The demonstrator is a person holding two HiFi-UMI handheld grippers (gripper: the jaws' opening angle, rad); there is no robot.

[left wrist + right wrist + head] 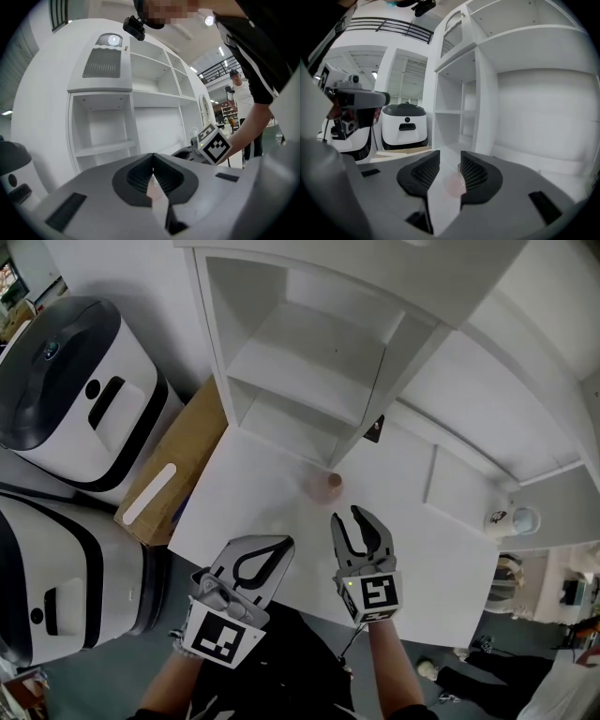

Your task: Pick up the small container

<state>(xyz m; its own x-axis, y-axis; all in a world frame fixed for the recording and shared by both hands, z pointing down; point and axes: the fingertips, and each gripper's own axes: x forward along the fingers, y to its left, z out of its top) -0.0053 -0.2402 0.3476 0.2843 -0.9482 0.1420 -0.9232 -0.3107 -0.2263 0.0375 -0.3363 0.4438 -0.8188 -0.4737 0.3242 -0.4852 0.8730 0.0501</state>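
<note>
White table [246,507] is spreading out below us, and we are standing at its near edge. On it the small container [324,486], a pale pink, see-through little pot, is sitting close to the front corner of the shelf unit [309,362] that is rising at the table's far side.

We are holding the right gripper [349,517] just short of the small container, with its jaws standing wide apart and pointing toward it. The small container is lying a little beyond the tips, and neither pad is touching it. In the right gripper view it is showing as a pink blur in the gap between the ribbed pads [476,172].

We are holding the left gripper [278,543] beside the right one, nearer to us and over the table's near edge, with its jaws pressed together tip to tip. Its own view is looking across at the shelf unit and at the right gripper's marker cube [214,144].

Farther out, a small dark thing [374,429] is leaning at the shelf unit's foot; we cannot tell what it is. Left of the table a cardboard box [178,460] is lying against its edge, and beyond that two white-and-black machines [75,390] are standing.
</note>
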